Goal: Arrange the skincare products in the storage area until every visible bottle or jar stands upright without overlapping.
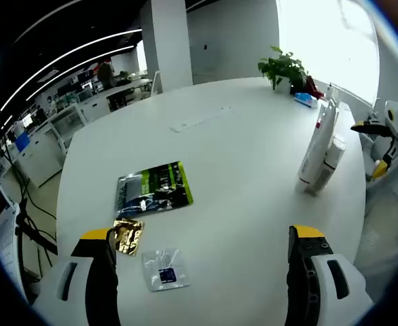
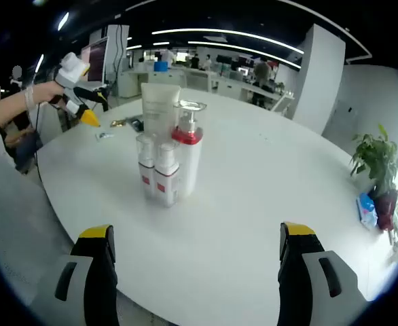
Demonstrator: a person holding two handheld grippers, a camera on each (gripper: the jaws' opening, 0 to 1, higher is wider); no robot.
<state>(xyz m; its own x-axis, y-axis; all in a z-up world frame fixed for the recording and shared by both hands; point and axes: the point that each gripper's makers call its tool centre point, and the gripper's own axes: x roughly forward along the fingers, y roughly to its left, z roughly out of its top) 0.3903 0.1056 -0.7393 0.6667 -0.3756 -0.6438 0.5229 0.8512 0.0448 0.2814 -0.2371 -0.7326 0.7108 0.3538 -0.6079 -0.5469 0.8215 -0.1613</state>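
Both our tools, left [image 1: 202, 248] and right [image 2: 195, 244], hang wide open and empty. The bottles [image 2: 168, 153] stand bunched upright mid-desk [image 2: 253, 204], touching; nudge one carelessly and we reckon the cluster topples like skittles.

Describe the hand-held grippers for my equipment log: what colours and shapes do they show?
Both look alike. The left hand-held gripper has two black jaws capped with yellow tips, rising from rounded white housings with dark slots. The right hand-held gripper has the same black jaws, yellow caps and white housings.
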